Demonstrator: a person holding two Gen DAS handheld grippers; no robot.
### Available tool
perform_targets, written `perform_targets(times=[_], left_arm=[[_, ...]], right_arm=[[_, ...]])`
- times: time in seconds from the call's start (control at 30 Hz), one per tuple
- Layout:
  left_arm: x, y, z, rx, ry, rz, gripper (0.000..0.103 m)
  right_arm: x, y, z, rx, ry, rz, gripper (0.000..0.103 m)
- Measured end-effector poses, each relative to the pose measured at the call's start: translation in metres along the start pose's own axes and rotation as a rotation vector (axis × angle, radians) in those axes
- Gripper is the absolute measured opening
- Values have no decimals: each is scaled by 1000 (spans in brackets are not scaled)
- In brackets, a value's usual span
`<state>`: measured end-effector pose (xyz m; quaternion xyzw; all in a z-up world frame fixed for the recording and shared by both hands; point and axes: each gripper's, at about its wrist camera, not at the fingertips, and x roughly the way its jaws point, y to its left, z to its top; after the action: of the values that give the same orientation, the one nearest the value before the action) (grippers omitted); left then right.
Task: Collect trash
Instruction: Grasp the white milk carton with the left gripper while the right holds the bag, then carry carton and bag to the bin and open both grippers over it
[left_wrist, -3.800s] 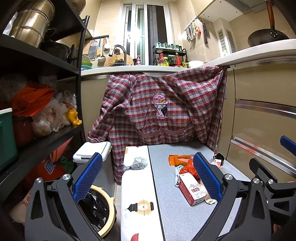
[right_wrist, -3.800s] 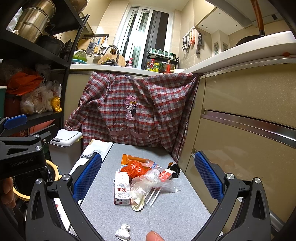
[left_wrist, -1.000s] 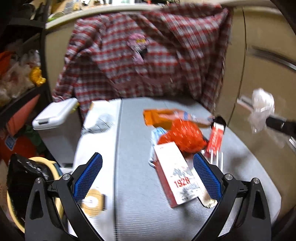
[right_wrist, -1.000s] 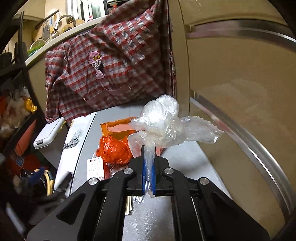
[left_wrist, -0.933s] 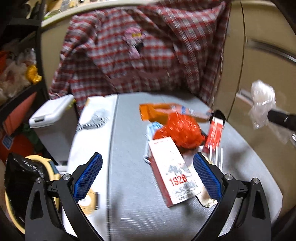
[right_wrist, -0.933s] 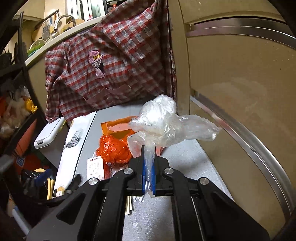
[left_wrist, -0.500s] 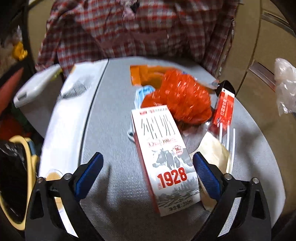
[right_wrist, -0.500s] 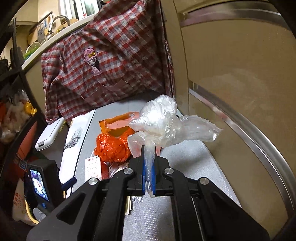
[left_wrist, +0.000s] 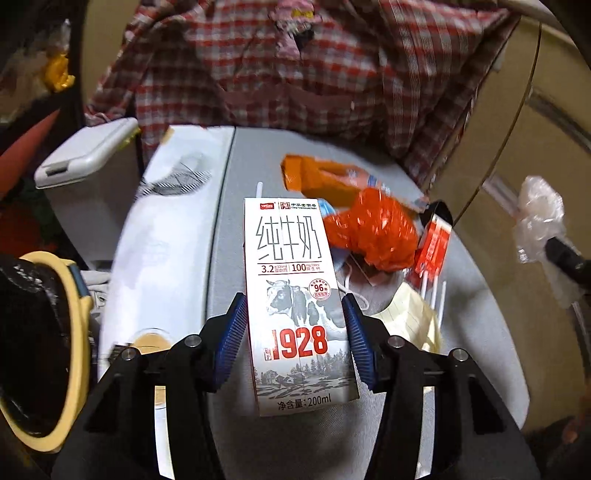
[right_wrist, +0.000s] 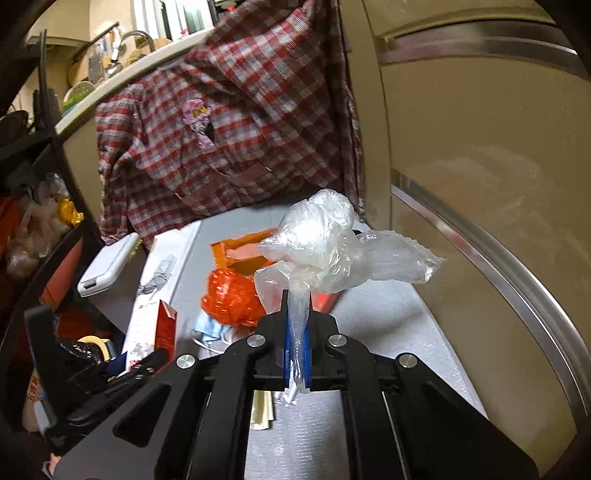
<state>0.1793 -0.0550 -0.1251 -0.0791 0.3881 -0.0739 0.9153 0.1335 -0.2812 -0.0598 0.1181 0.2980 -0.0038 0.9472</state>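
Observation:
My left gripper (left_wrist: 294, 332) is shut on a white milk carton (left_wrist: 293, 295) marked 1928 and holds it a little above the grey table (left_wrist: 480, 350). The carton also shows in the right wrist view (right_wrist: 151, 328). My right gripper (right_wrist: 295, 343) is shut on a crumpled clear plastic bag (right_wrist: 332, 243), held up over the table's right side; the bag also shows in the left wrist view (left_wrist: 539, 218). On the table lie a crumpled orange bag (left_wrist: 373, 232), an orange wrapper (left_wrist: 317, 177), a red packet (left_wrist: 434, 243) and a beige paper (left_wrist: 410, 321).
A bin with a yellow rim and black liner (left_wrist: 40, 332) stands at the left beside the table. A white lidded box (left_wrist: 85, 155) sits behind it. A plaid shirt (left_wrist: 295, 74) hangs at the back. Beige cabinet fronts (right_wrist: 480, 147) close the right side.
My left gripper moved forward and down to the milk carton and shut on it, lifting it. My right gripper still holds the plastic bag, almost unmoved.

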Motion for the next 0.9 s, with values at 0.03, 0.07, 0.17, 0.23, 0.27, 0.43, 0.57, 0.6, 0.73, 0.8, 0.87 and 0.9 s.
perform_targets(times=[0.03, 0.07, 0.17, 0.23, 0.27, 0.43, 0.57, 0.6, 0.73, 0.8, 0.87, 0.9], left_arm=[[-7, 3, 2, -1, -12, 1, 52], [-17, 7, 5, 0, -28, 5, 52], [-42, 18, 13, -9, -64, 14, 52], [-61, 27, 18, -21, -86, 26, 52], [-69, 32, 20, -25, -93, 31, 52], [-112, 59, 27, -23, -135, 90, 52], [-148, 89, 30, -6, -173, 183, 52], [-154, 97, 29, -2, -176, 203, 52], [-181, 133, 28, -28, -210, 306, 52], [-189, 150, 28, -59, -223, 330, 52], [-195, 167, 24, -89, -232, 353, 52], [-196, 174, 21, -100, -233, 366, 52]], right_arm=[[-2, 2, 0, -4, -11, 11, 5], [-5, 6, 1, -15, -28, 23, 5], [-12, 17, 1, -38, -52, 49, 5], [-15, 27, 2, -46, -54, 77, 5], [-16, 32, 2, -52, -56, 86, 5], [-25, 72, 0, -111, -62, 160, 5], [-31, 112, -6, -165, -52, 228, 5], [-32, 123, -8, -184, -48, 244, 5], [-33, 171, -23, -280, -31, 308, 5], [-33, 198, -32, -328, -18, 345, 5], [-33, 220, -40, -357, -9, 375, 5], [-32, 229, -43, -370, -3, 389, 5]])
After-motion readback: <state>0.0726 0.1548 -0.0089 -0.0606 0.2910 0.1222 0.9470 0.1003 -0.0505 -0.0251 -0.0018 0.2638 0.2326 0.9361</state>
